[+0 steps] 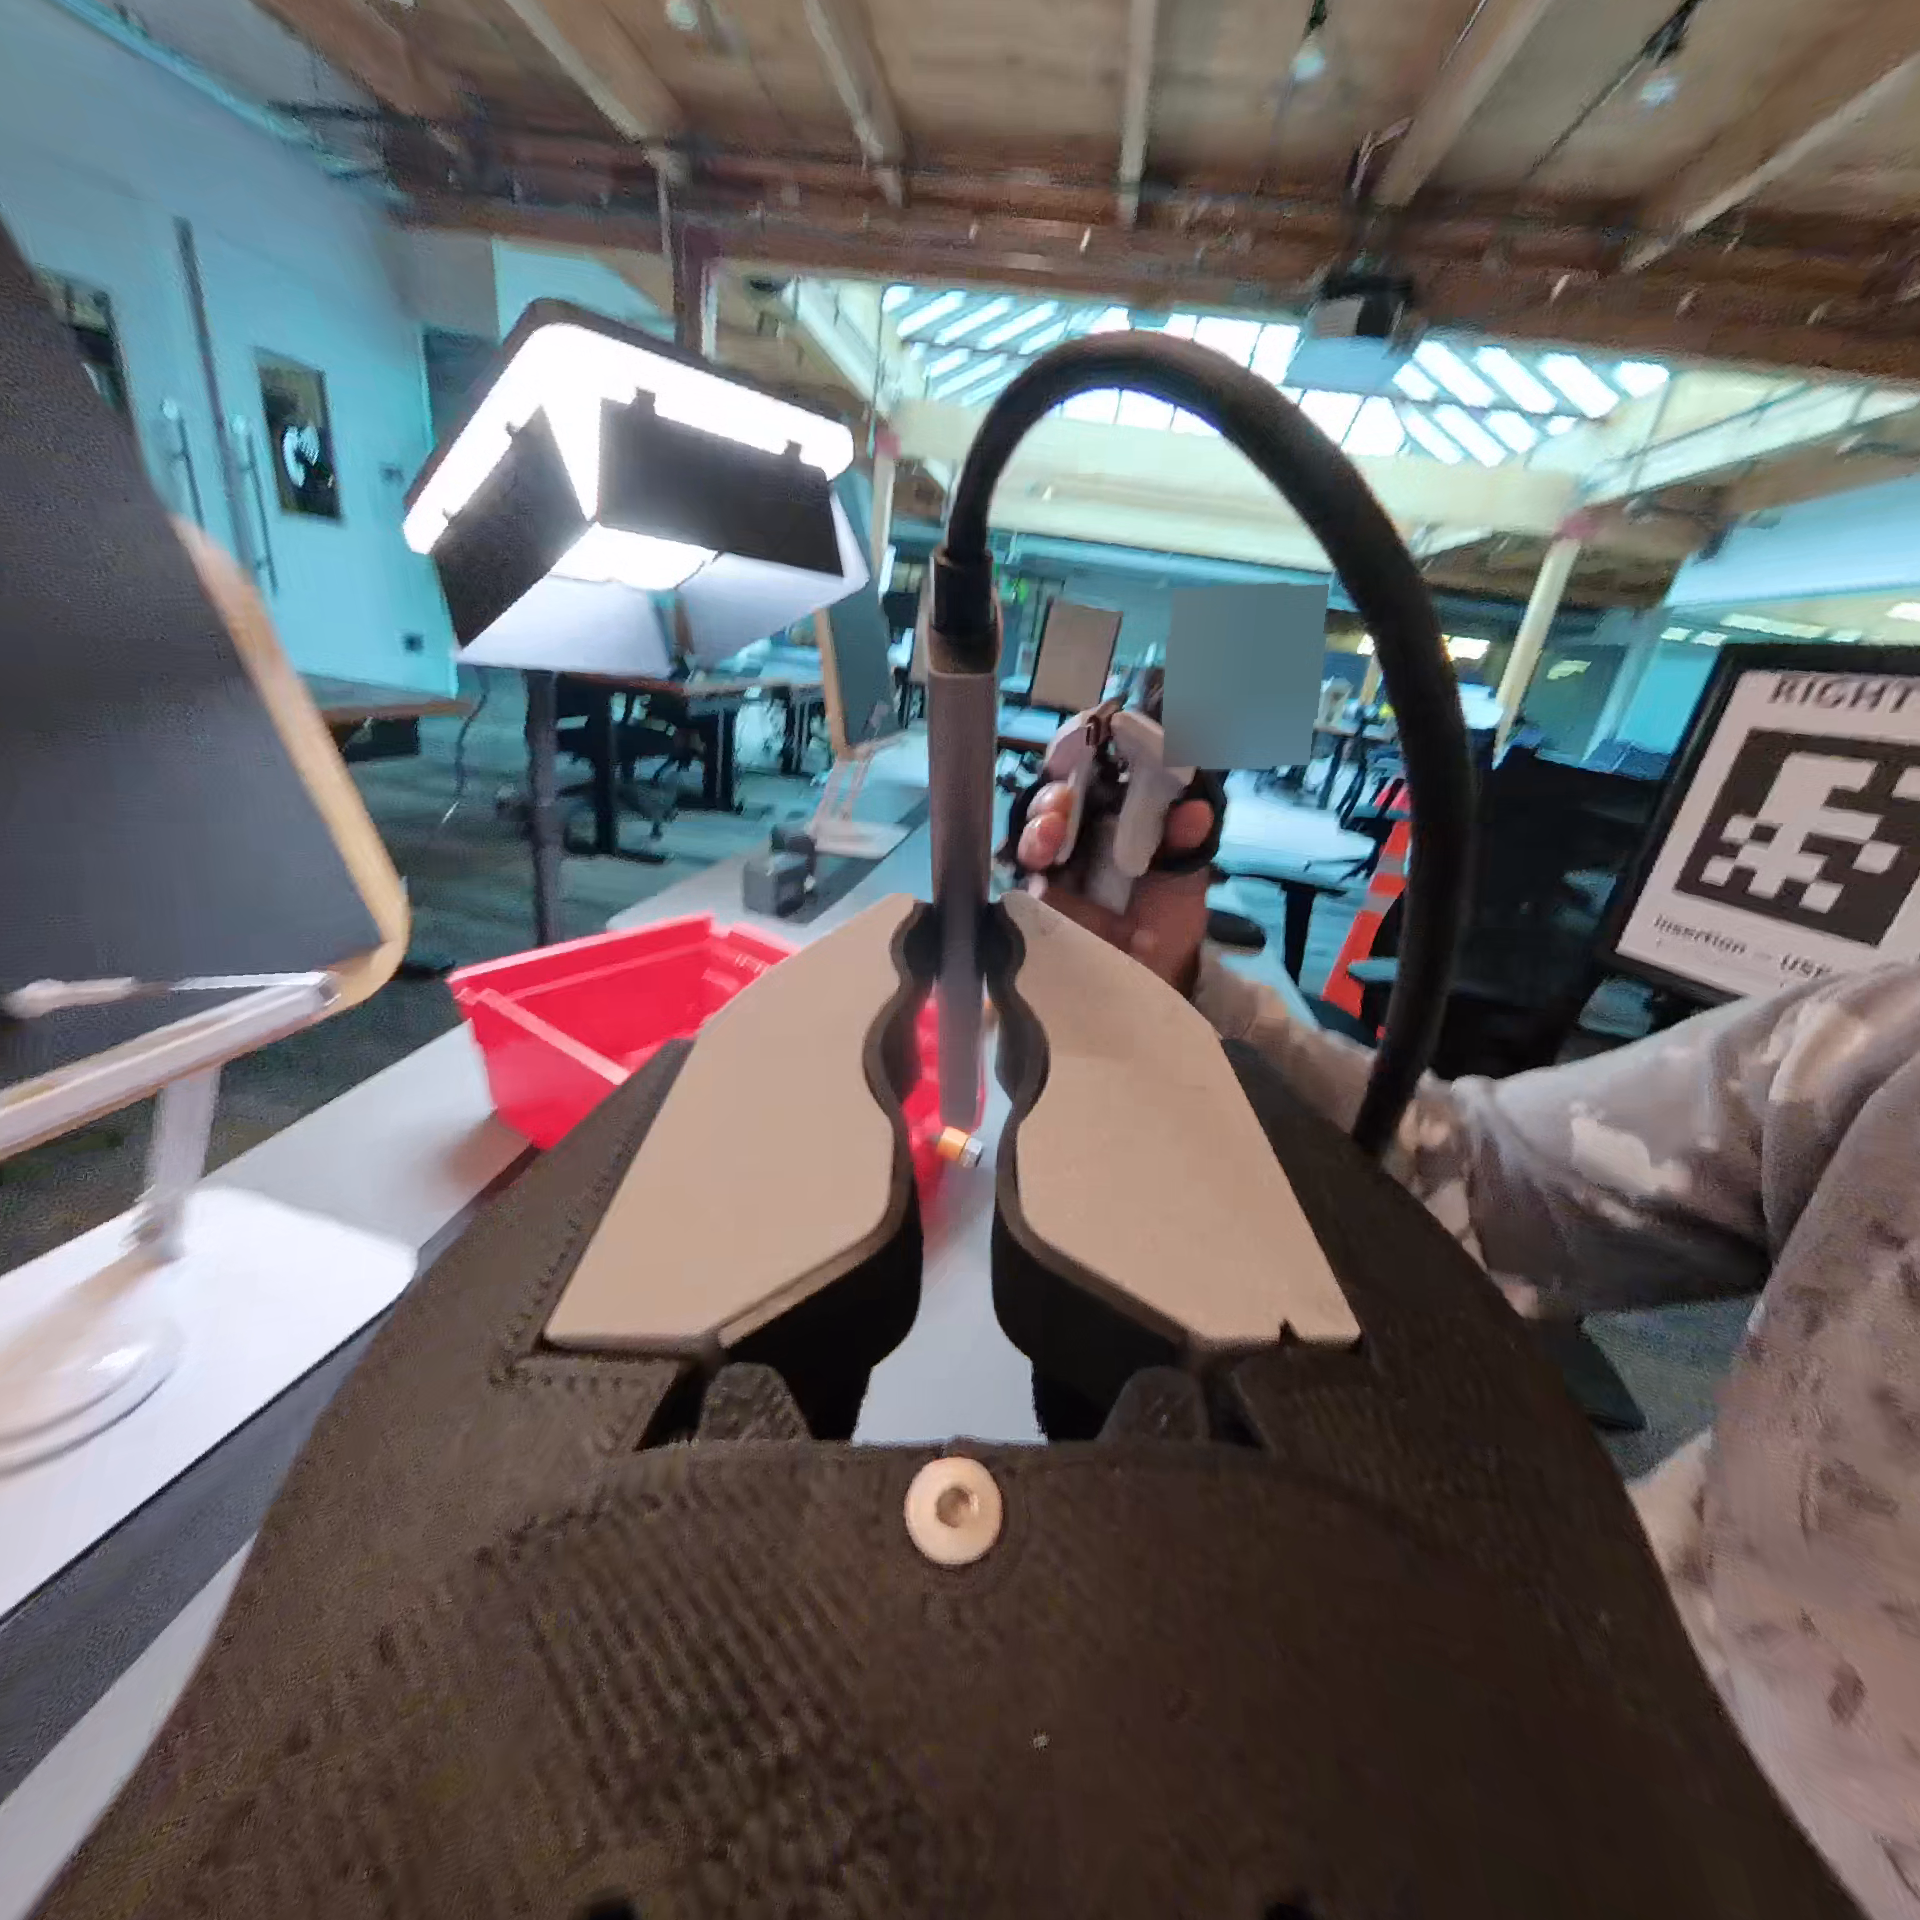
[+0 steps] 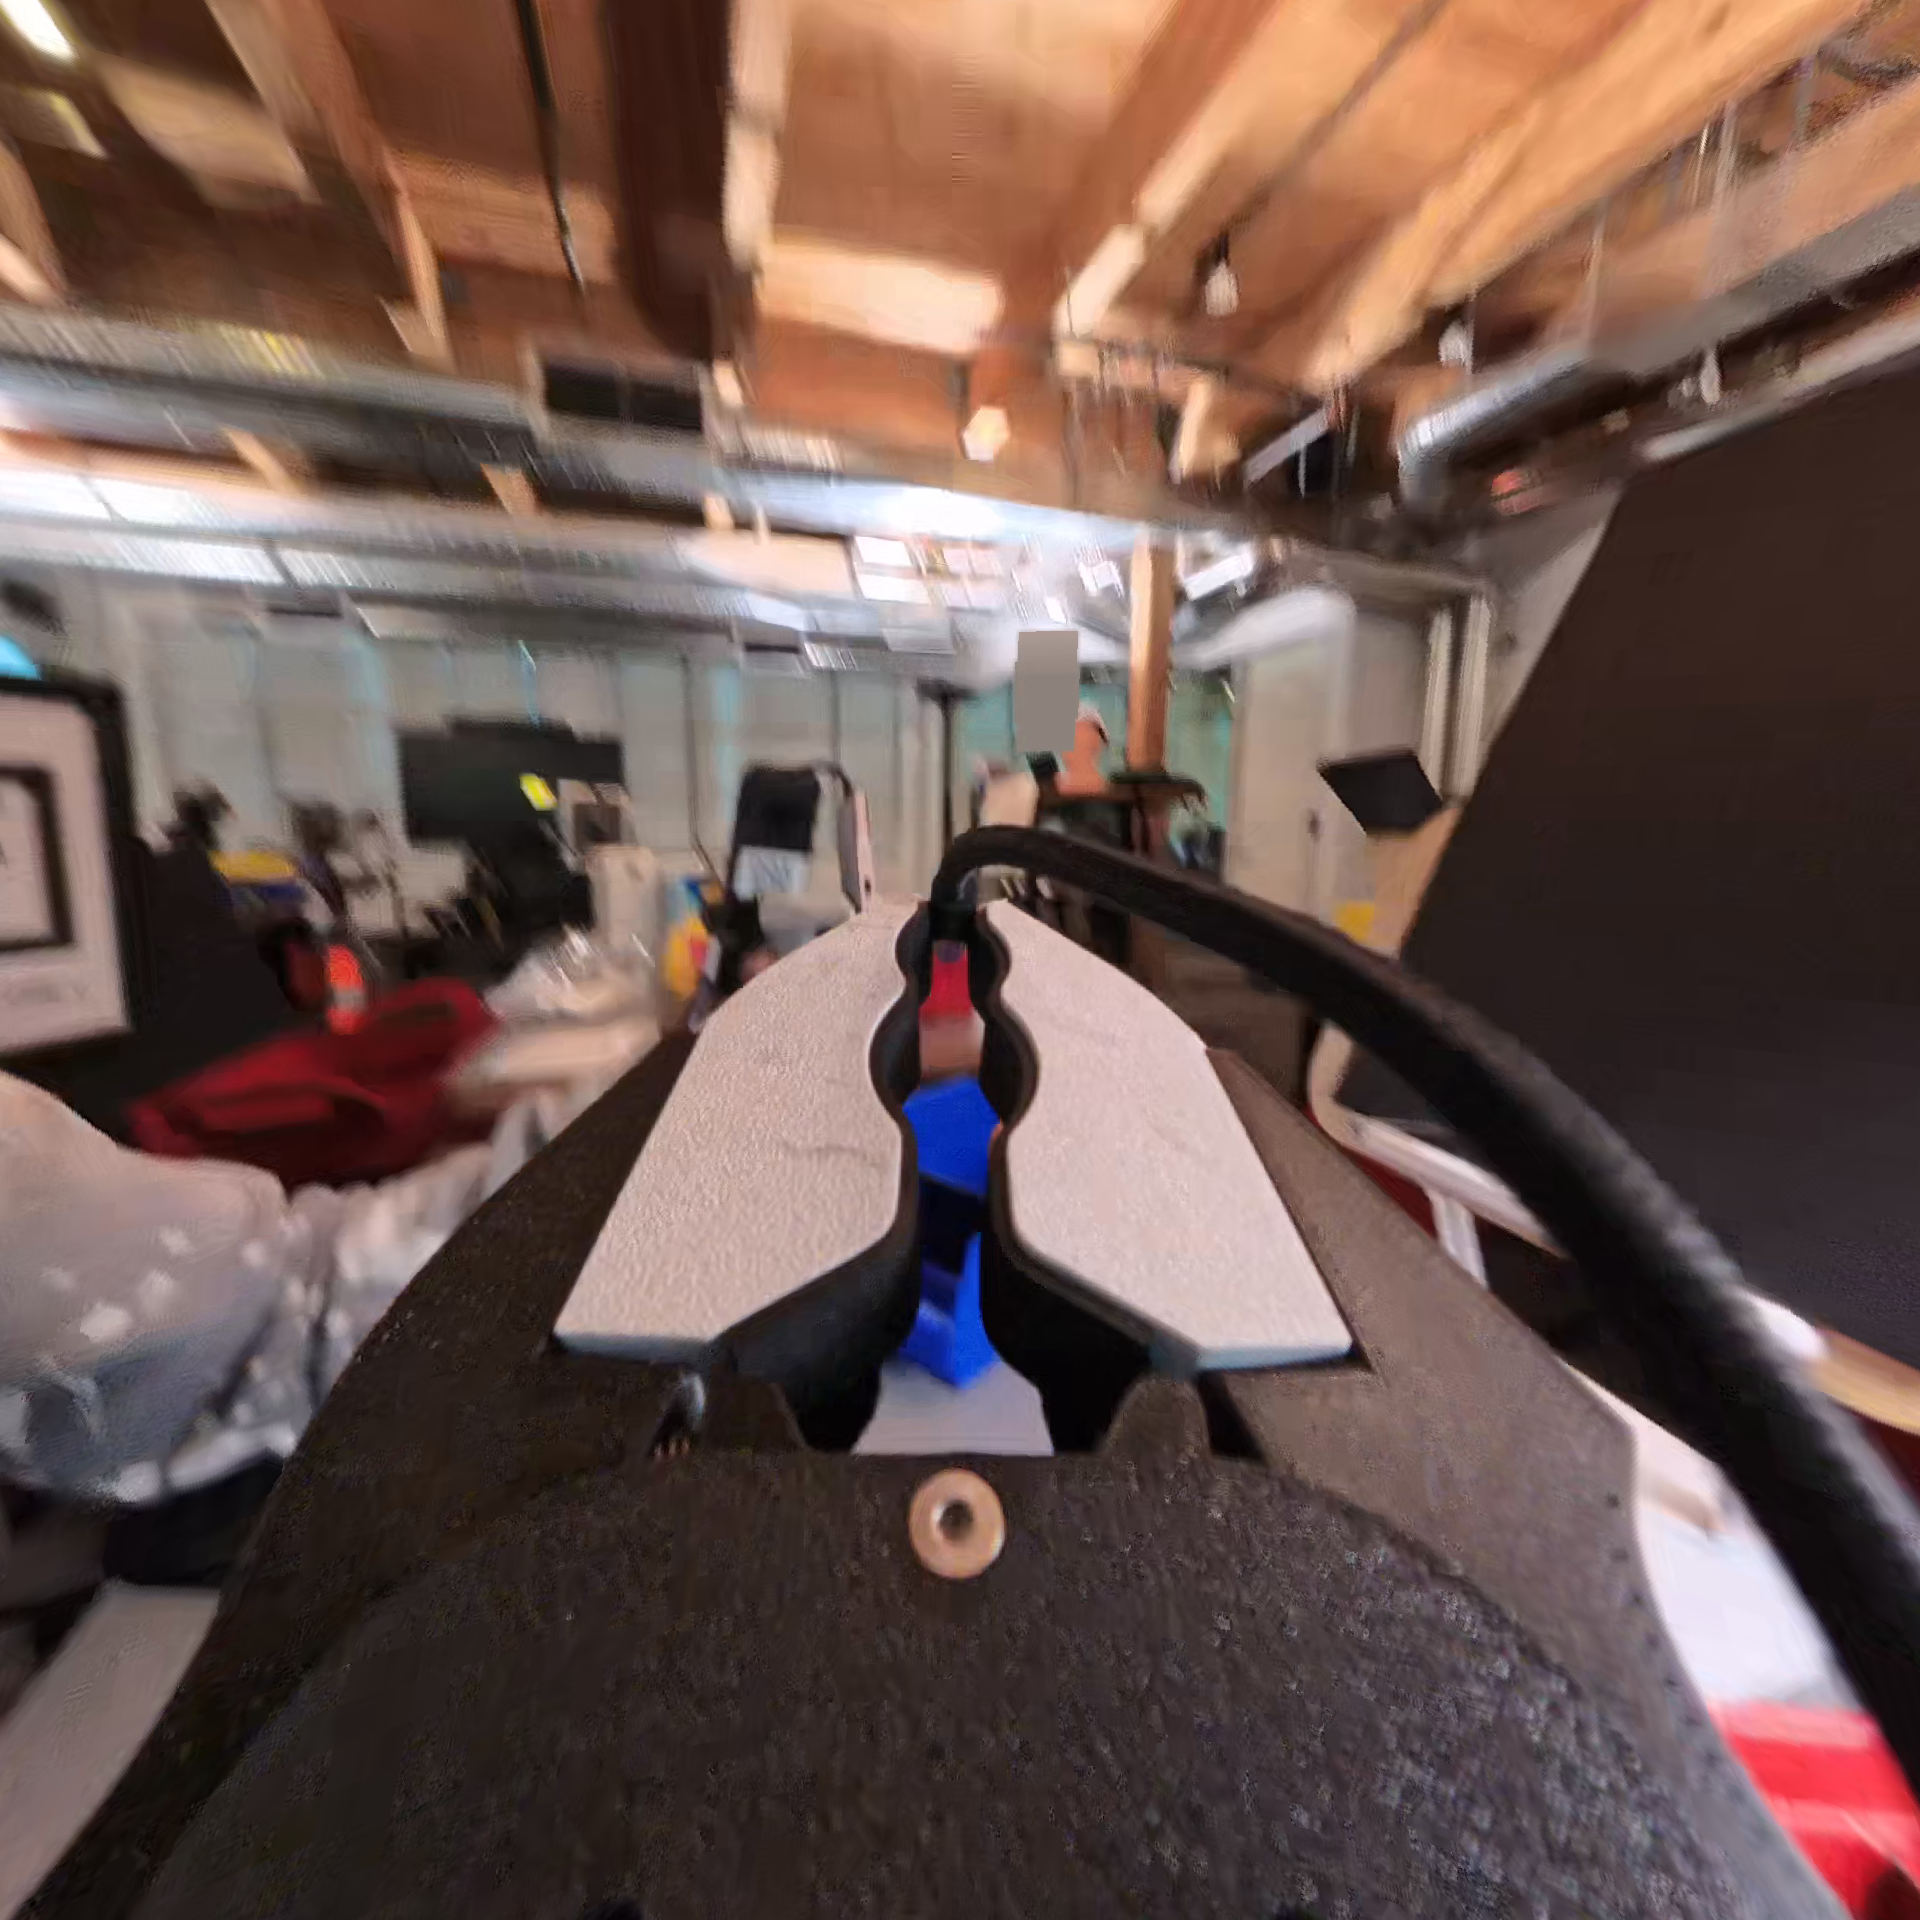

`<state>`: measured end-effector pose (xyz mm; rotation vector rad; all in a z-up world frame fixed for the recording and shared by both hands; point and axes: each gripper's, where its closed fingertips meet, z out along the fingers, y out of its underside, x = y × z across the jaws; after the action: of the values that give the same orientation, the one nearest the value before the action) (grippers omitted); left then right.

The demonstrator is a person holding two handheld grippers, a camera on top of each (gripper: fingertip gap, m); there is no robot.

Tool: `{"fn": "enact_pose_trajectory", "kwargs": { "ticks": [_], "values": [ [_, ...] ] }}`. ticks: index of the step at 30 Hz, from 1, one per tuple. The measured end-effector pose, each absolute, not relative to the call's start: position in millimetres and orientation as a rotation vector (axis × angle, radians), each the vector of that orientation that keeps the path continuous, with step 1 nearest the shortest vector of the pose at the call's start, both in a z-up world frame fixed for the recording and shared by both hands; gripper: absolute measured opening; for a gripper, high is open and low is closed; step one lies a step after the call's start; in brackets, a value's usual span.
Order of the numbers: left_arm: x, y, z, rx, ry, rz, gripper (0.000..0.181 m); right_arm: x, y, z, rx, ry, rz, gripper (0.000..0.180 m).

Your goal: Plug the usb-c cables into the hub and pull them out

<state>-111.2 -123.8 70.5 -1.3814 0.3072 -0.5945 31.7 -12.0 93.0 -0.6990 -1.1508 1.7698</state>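
Wooden beams cross the ceiling [image 1: 1039, 125] of a big, open work room with desks and chairs far back. Down below is a pale grey table [image 1: 343, 1153]. On it sits a red bin [image 1: 582, 1029], and a bright box lamp [image 1: 634, 488] stands on a pole behind it. A board with a black and white square pattern [image 1: 1808, 831] stands to the right.

In the left wrist view, the left gripper [image 1: 954, 940] is squeezed tight on the hub [image 1: 958, 821], a thin grey stick that points up. A thick black cable [image 1: 1340, 582] comes out of the hub's top and bends over in a big arch. A person's hand [image 1: 1122, 831] holds a tool behind it.

In the right wrist view, which is blurry, the right gripper [image 2: 951, 925] pinches the end of a black cable [image 2: 1455, 1070] at its tips. Something blue [image 2: 951, 1143] shows in the gap below.
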Motion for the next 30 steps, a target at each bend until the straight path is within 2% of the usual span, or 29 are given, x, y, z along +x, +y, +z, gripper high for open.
{"fn": "enact_pose_trajectory", "kwargs": {
  "ticks": [3, 8, 12, 20, 30],
  "values": [
    [-143.0, -117.0, 58.5, -1.482, 0.200, -0.389, 0.009, 13.8, 11.7, 81.2, -0.893, -1.150, 1.618, 0.006],
    [-143.5, -111.0, 54.8, -1.504, 0.167, -0.369, 0.009, -6.2, 53.7, 36.9, -1.242, -1.118, 1.741, 0.006],
    [-144.7, -108.8, 52.4, -1.517, 0.158, -0.358, 0.009, -23.4, 52.0, 3.7, -1.418, -1.170, 1.816, 0.006],
    [-149.9, -111.6, 52.8, -1.518, 0.147, -0.372, 0.009, -50.3, 24.2, -65.1, -1.690, -1.546, 1.669, 0.006],
    [-149.5, -113.5, 53.5, -1.518, 0.155, -0.359, 0.009, -73.2, 56.7, -62.6, -1.767, -1.681, 1.653, 0.006]
  ]
}}
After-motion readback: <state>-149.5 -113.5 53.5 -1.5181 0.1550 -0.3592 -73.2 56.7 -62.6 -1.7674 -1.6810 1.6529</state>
